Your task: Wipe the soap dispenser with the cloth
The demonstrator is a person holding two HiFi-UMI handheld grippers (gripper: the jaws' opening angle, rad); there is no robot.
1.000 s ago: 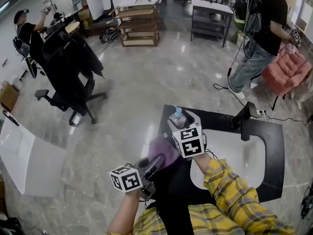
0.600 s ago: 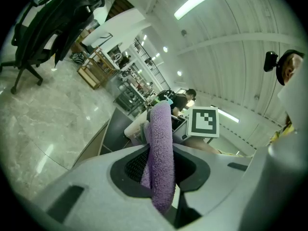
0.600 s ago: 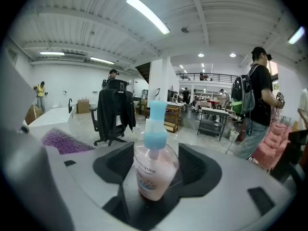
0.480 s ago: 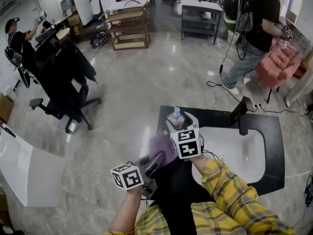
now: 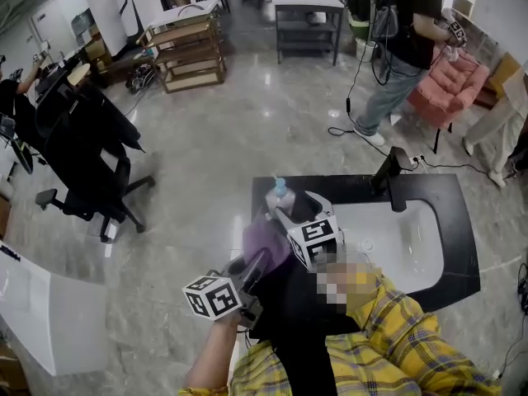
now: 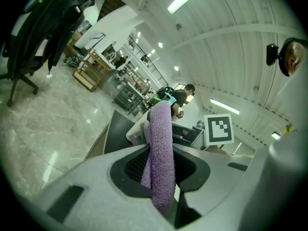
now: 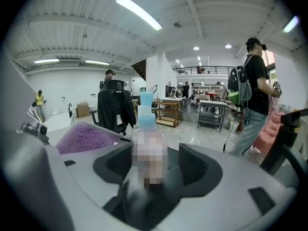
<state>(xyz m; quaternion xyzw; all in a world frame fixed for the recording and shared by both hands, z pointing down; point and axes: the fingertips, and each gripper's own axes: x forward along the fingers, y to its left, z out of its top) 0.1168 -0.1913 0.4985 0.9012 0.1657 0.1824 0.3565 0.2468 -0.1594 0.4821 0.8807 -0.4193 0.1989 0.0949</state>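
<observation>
**Cloth in my left jaws, soap dispenser in my right**

Nearest me, my yellow checked sleeve (image 5: 396,328) runs out to the right gripper (image 5: 290,210), and my bare left forearm leads to the left gripper (image 5: 254,269). In the left gripper view (image 6: 159,165) my jaws are pressed together on a purple cloth (image 6: 160,148). It stands up out of the gap as a thick folded ridge, with a short tail hanging below the pads. From the head view the cloth (image 5: 264,242) bunches at the tips of those jaws, just beside the right gripper.

In the right gripper view (image 7: 149,170) my jaws are closed on the soap dispenser (image 7: 146,129), a clear bottle with a light blue pump top that stands upright between the pads. The cloth (image 7: 84,137) shows just to its left; I cannot tell whether it touches the bottle.

From the head view the soap dispenser (image 5: 279,195) is at the far left corner of the black desk (image 5: 458,221). A white basin (image 5: 412,246) is sunk into the desk, with a black tap (image 5: 388,176) at its far edge.

Further off on the grey polished floor (image 5: 247,130) are an office chair (image 5: 78,139) draped in dark clothing, a wooden rack (image 5: 186,48), a standing person (image 5: 396,40) with a backpack, and a pink armchair (image 5: 445,89)
</observation>
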